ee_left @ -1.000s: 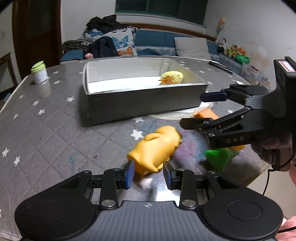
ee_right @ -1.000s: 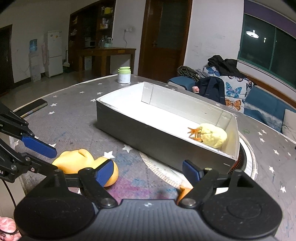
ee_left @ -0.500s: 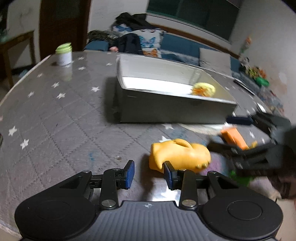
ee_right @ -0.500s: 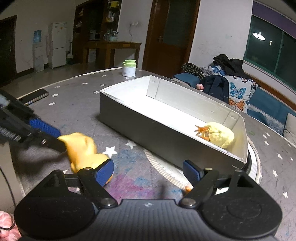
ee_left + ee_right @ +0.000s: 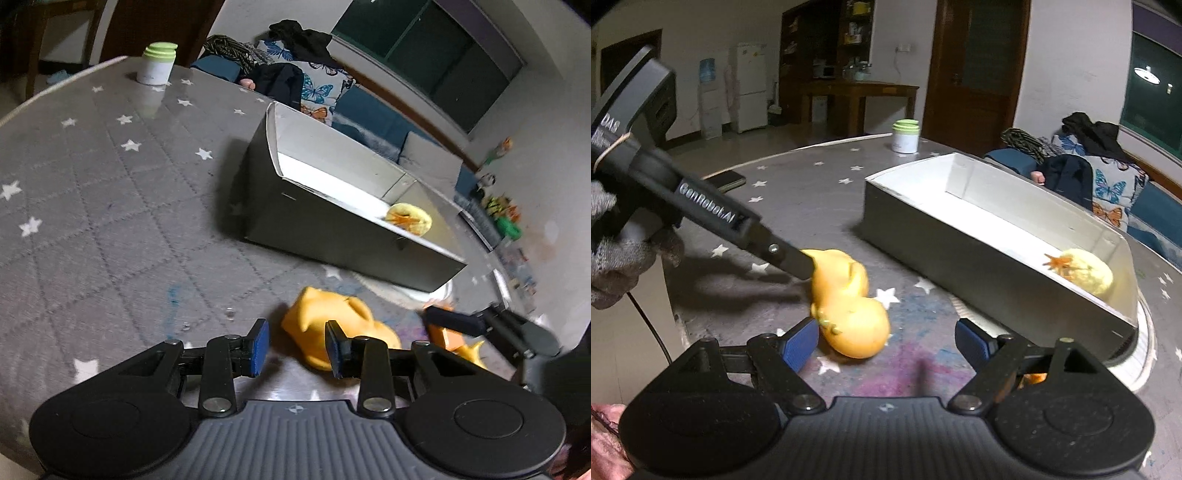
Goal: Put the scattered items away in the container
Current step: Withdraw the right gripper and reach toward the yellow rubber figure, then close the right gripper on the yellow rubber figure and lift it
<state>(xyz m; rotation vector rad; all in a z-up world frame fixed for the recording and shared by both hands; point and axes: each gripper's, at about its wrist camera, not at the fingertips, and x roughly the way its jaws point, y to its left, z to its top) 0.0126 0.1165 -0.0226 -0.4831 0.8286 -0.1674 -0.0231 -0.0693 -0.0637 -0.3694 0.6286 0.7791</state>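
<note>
A soft yellow toy (image 5: 314, 317) lies on the grey star-patterned table in front of the box. My left gripper (image 5: 295, 349) is open, with the toy's near end reaching in between its blue pads and a gap on the left side. In the right wrist view the same left gripper (image 5: 807, 269) meets the yellow toy (image 5: 846, 299) from the left. My right gripper (image 5: 886, 343) stands wide open just beyond the toy, holding nothing. The grey box (image 5: 960, 243) with a white inside holds a fluffy yellow chick (image 5: 1082, 271).
An orange item (image 5: 443, 338) lies near the right gripper (image 5: 454, 322), with a round white mat under the box's end. A green-lidded jar (image 5: 905, 136) stands at the far table edge, a dark flat object (image 5: 727, 181) lies left, and a gloved hand (image 5: 620, 251) holds the left gripper.
The left gripper has swung and tilted, and the yellow toy has turned on the table, shifting toward its right pad. The right gripper has stayed wide open and moved nearer the toy.
</note>
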